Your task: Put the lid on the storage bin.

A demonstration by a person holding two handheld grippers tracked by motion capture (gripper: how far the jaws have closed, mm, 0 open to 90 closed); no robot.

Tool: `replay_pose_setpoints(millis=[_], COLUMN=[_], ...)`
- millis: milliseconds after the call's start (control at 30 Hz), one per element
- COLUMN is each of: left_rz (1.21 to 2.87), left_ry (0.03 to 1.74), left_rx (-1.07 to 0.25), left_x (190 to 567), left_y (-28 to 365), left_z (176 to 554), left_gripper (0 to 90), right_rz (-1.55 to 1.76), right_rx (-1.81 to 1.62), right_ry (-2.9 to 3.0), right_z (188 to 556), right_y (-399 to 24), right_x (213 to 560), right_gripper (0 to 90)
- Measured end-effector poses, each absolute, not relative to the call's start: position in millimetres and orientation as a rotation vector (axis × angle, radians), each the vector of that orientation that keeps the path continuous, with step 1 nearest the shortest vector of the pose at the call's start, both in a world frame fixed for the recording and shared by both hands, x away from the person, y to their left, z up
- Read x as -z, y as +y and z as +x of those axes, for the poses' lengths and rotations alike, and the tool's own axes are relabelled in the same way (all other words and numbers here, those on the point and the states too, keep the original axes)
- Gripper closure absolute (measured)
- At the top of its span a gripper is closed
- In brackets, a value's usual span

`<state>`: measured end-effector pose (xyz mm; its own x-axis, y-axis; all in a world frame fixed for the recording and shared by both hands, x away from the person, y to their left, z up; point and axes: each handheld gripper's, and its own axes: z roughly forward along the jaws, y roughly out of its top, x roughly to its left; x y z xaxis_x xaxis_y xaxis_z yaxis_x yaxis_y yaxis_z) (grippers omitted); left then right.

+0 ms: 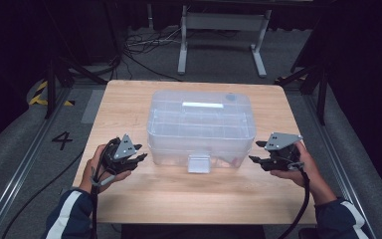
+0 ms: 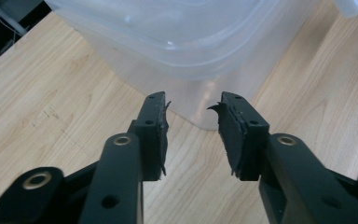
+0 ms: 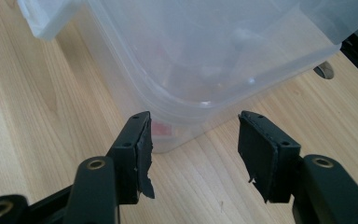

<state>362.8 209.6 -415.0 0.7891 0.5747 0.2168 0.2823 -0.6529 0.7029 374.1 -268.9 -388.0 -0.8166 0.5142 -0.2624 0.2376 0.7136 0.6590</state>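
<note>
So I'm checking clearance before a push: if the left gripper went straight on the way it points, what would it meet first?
Most likely the near corner of the clear plastic box. The left gripper has open, empty jaws aimed straight at that corner, with bare table between them; the exact gap is hard to judge.

The clear plastic box (image 1: 201, 127) is frosted, so its contents read only as faint dividers and one small reddish smudge (image 3: 161, 129), too blurred to identify. In both gripper views the box runs off the top edge, leaving a single lower corner in sight. A small round mark on the table (image 3: 325, 70) is half hidden behind the box rim.
</note>
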Motion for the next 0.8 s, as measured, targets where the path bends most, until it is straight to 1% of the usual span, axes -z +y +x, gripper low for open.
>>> replay_pose_setpoints(millis=[133, 400, 567, 800], left_rz=[2.306, 2.335, 2.373, 2.400], left_ry=[0.646, 0.673, 0.695, 0.730], left_rx=[-0.567, -0.560, -0.565, -0.542], left_x=[417.3, 424.2, 431.2, 441.6], left_y=[212.7, 220.6, 224.3, 237.7], left_z=[360.1, 356.8, 355.2, 350.1], left_gripper=[56.5, 50.6, 43.7, 38.3], right_rz=[0.569, 0.548, 0.529, 0.550], right_rx=[-0.864, -0.856, -0.849, -0.816], right_ry=[2.486, 2.484, 2.484, 2.481], right_z=[371.9, 367.6, 365.9, 363.8], right_y=[-272.9, -279.5, -281.8, -295.1], right_x=[388.6, 390.5, 392.4, 404.1], right_gripper=[44.2, 42.7, 41.9, 39.6])
